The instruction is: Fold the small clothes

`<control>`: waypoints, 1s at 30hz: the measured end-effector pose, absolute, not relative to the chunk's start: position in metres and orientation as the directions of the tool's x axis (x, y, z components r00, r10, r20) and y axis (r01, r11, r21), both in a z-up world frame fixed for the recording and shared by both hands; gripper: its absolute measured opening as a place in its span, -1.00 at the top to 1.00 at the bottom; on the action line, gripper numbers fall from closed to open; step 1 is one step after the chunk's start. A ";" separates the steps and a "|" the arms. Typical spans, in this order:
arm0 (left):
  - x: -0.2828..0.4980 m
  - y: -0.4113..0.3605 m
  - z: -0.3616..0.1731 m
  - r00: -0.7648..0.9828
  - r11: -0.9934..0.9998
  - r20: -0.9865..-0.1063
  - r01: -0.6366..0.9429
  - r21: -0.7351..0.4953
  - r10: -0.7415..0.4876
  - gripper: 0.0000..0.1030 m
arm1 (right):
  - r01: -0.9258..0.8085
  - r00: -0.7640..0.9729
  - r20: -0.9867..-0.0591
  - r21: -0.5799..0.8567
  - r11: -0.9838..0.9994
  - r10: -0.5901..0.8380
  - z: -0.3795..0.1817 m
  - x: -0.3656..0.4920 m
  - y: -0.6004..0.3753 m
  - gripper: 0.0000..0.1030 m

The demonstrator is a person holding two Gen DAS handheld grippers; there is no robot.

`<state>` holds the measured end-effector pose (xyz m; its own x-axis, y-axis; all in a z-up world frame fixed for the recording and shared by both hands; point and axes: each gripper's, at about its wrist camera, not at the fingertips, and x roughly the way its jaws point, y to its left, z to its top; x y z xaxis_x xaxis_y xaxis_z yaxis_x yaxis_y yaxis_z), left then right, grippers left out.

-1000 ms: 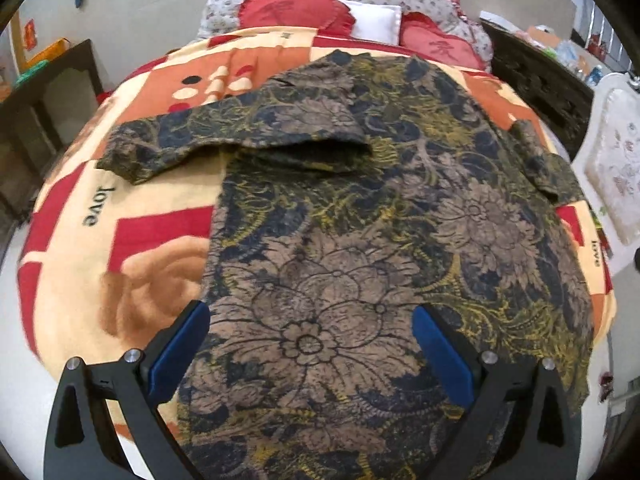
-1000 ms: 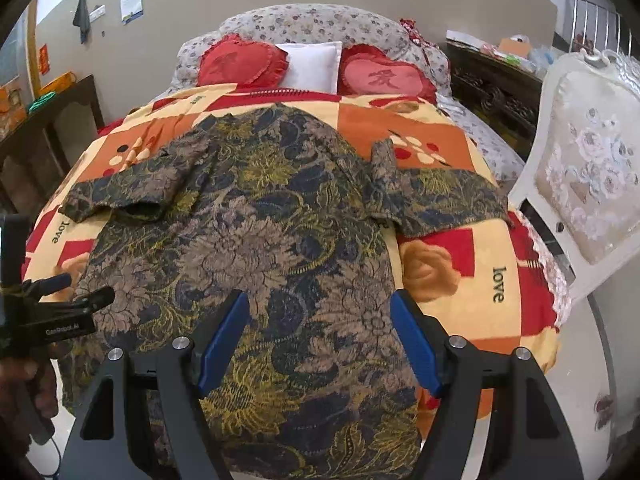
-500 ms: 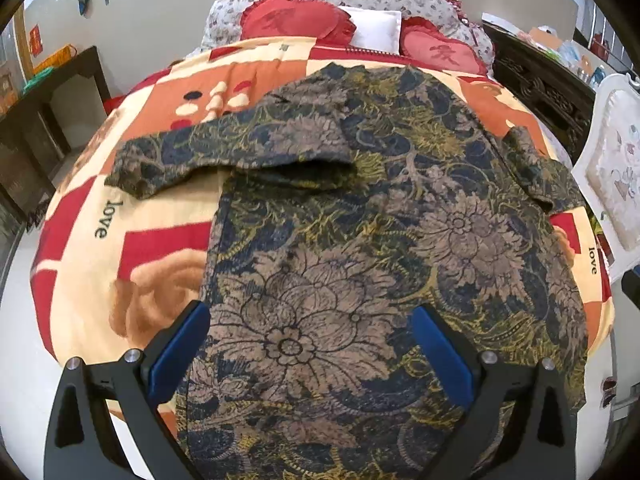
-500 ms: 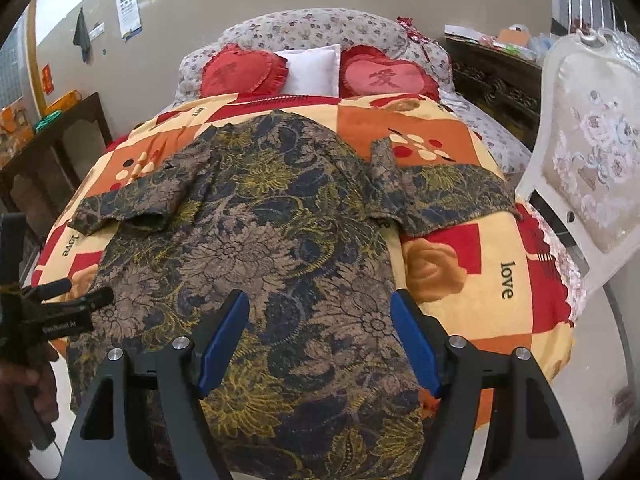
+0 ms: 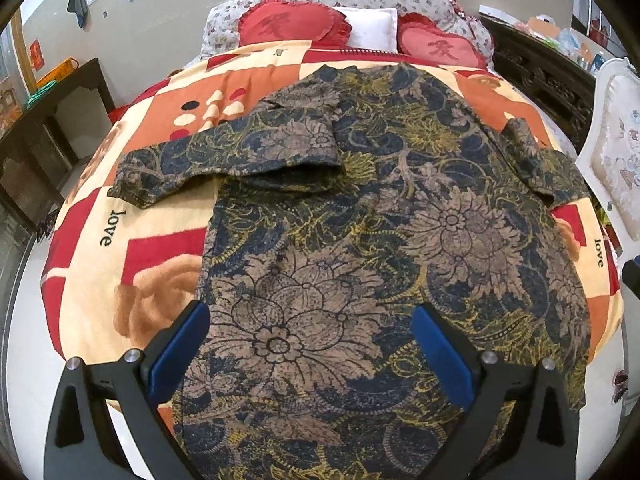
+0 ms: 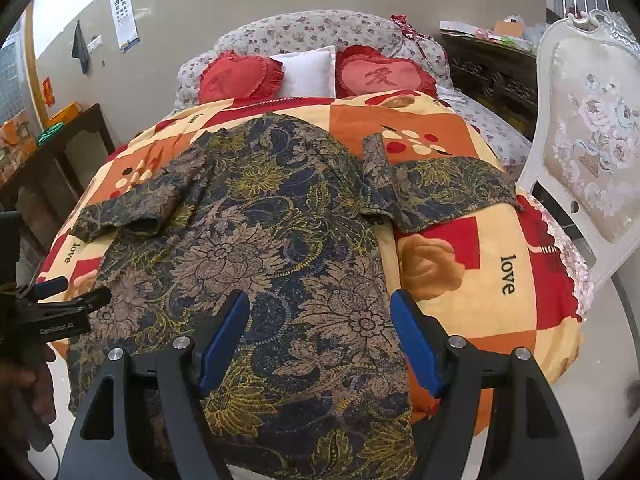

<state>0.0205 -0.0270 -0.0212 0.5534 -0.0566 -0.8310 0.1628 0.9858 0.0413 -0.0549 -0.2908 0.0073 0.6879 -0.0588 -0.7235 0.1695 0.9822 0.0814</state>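
A dark floral-print dress [image 5: 360, 220] lies spread flat on the bed, collar towards the pillows, hem hanging over the near edge; it also shows in the right wrist view [image 6: 260, 248]. Its left sleeve [image 5: 224, 164] and right sleeve [image 6: 432, 188] stick out sideways. My left gripper [image 5: 312, 344] is open and empty above the lower left of the dress. My right gripper [image 6: 320, 340] is open and empty above the lower right. The left gripper also shows at the left edge of the right wrist view [image 6: 60, 300].
The bed has a red, orange and cream blanket [image 5: 132, 248] and red heart pillows [image 6: 380, 76] at the head. A white upholstered chair [image 6: 592, 152] stands close at the right. Dark wooden furniture [image 5: 44, 136] stands at the left and another piece at the back right [image 5: 540, 76].
Both grippers have drawn back and risen a little, so more of the bed and headboard shows. The dress has not moved. Both grippers stay open.
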 end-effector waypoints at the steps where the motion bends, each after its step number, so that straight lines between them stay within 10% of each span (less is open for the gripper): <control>1: 0.021 -0.027 -0.022 0.553 0.986 -0.832 0.162 0.042 -0.055 -0.99 | 0.164 0.690 -0.722 0.077 0.983 -0.059 0.008 -0.053 -0.289 -0.45; 30: -0.051 -0.008 0.000 0.633 0.986 -0.761 0.156 -0.056 -0.143 -0.99 | 0.109 0.753 -0.656 0.044 0.993 -0.053 0.027 -0.129 -0.223 -0.45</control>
